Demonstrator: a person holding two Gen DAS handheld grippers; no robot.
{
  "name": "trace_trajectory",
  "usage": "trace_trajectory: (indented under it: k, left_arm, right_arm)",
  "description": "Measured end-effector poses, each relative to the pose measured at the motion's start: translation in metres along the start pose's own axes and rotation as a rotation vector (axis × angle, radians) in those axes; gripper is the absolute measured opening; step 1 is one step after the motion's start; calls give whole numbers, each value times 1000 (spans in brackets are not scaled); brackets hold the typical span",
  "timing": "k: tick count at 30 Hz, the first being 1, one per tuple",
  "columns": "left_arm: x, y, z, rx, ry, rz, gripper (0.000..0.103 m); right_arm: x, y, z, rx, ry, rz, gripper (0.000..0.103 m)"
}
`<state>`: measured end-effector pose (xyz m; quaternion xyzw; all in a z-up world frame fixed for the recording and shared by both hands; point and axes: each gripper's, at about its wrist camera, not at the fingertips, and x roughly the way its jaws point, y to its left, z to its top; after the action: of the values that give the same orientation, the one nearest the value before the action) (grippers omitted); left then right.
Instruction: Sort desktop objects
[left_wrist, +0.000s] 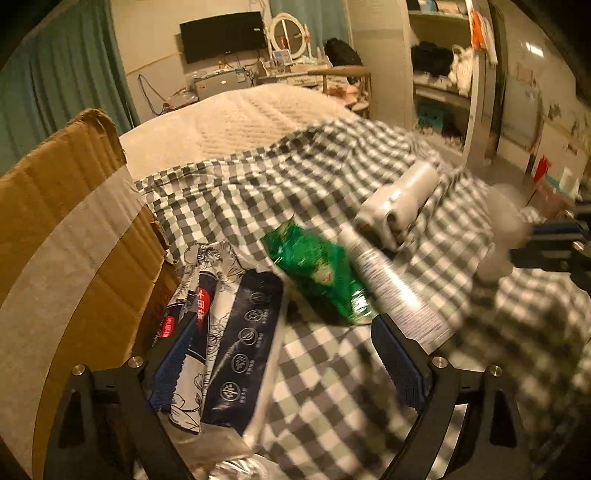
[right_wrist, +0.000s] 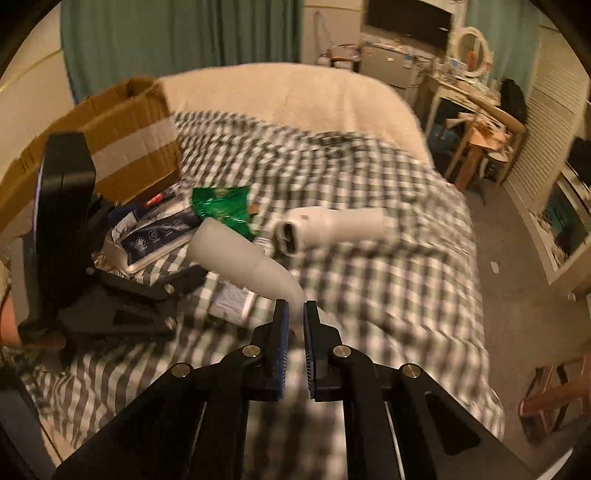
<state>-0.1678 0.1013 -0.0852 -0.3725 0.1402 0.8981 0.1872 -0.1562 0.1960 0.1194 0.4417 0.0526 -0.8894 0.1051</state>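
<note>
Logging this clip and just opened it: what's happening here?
A person is sorting clutter on a bed's checkered cloth, one pair of tongs in each hand. The right tongs are shut on the narrow end of a white bottle, held above the cloth. The left tongs are open, hovering over the tissue pack beside the cardboard box. A green snack bag, a silver tube and a white shaver-like device lie unsorted.
</note>
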Motion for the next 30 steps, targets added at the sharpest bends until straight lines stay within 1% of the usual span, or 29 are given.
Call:
trace_trajectory:
  k: [1,3,6,9,10,11,12,13,14,15,17,18,19,21,23,26,27,28,29,30]
  left_arm:
    - [-2,0,2,-22,-11,-17,94]
    - [-2,-1,8,-49,-29,-26,94]
    - [5,-5,20,-72,-42,-16,94]
    - [15,-5,30,-93,-75,-37,93]
    - [22,-4,33,-95,-68,-50,89]
    - [27,-3,34,-95,-61,-61,80]
    - [34,-2,34,-97,-50,-65,75]
    - [38,-1,33,-101,-46,-65,60]
    - [40,2,32,-112,-46,-79,49]
    - [38,6,31,-132,-59,-115,49]
    - [31,10,30,-148,-93,-152,39]
    - [24,12,31,-146,-116,-168,36]
    - [20,12,33,-138,-118,-172,17]
    - [14,12,36,-134,-106,-180,16]
    - [7,9,35,-123,-110,-189,14]
    - [-2,3,33,-80,-108,-157,14]
    - [-5,3,33,-80,-112,-159,13]
    - [-9,4,33,-86,-118,-159,13]
    - [-15,6,34,-100,-130,-167,13]
    - [-20,8,36,-111,-143,-175,13]
  right_arm:
    - [-3,-8,-3,35,-6,-6,7]
    - [-4,-25,-12,105,5,11,7]
    - [-6,-40,-19,158,7,9,7]
    - [-4,-50,-20,187,9,25,7]
    - [-3,-51,-20,192,4,28,7]
    - [-3,-52,-20,191,-3,36,7]
    - [-4,-51,-19,188,-8,40,7]
    - [-4,-51,-18,182,-16,42,7]
    - [-2,-52,-16,177,-20,45,7]
    - [-2,-51,-14,175,-22,53,7]
    - [-3,-47,-12,175,-40,68,7]
    - [-3,-46,-12,174,-39,74,7]
    - [-1,-45,-11,177,-32,79,7]
    - [2,-49,-13,211,-27,67,7]
    - [2,-58,-17,272,-35,103,7]
    - [-1,-79,-23,397,-33,113,8]
    - [-2,-85,-24,431,-27,112,12]
    - [-2,-91,-26,471,-22,104,27]
    - [0,-101,-30,537,-14,91,39]
    - [2,-106,-33,587,-11,96,58]
